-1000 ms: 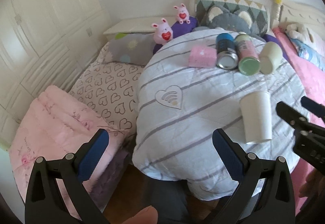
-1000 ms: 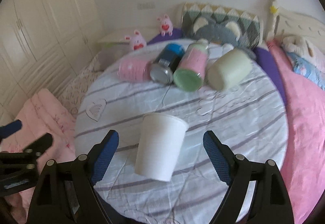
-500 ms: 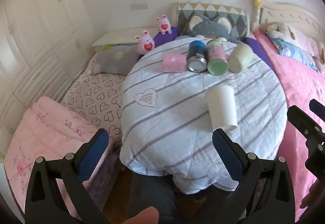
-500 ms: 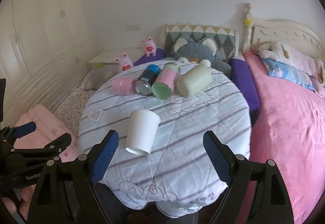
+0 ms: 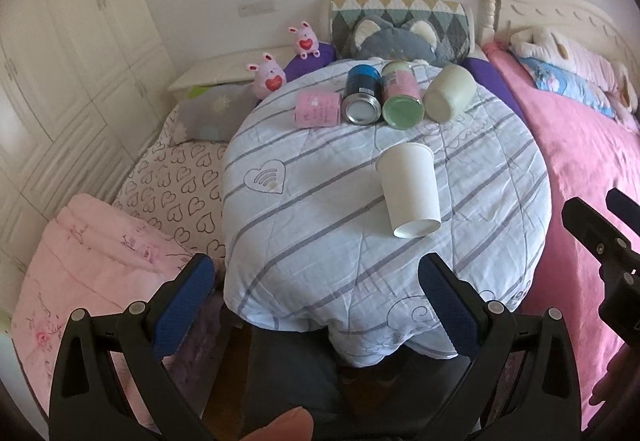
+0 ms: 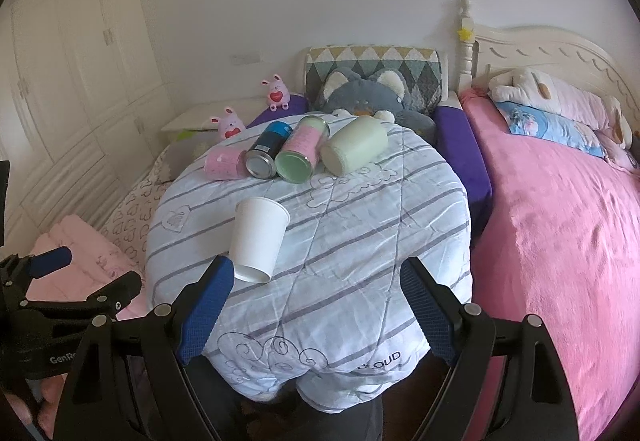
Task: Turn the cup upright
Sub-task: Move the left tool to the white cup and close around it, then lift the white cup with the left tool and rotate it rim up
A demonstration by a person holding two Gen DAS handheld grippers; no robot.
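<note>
A white paper cup [image 5: 409,191] lies on its side on the round table with a striped white cover [image 5: 320,233], its base toward me and its mouth pointing away. It also shows in the right wrist view [image 6: 259,236]. My left gripper [image 5: 316,305] is open and empty, held back near the table's front edge. My right gripper [image 6: 314,305] is open and empty, also back from the table, with the cup just beyond its left finger [image 6: 206,315].
A pink cup [image 5: 318,109], a blue can [image 5: 363,95], a pink-and-green can [image 5: 401,96] and a pale green cup [image 5: 449,92] lie on their sides at the table's far edge. A pink bed [image 6: 560,241] is at the right, folded quilts [image 5: 80,261] at the left.
Both grippers have pulled back and up from the table, so the cup and table look smaller and farther. The cup has not moved. Both grippers stay open.
</note>
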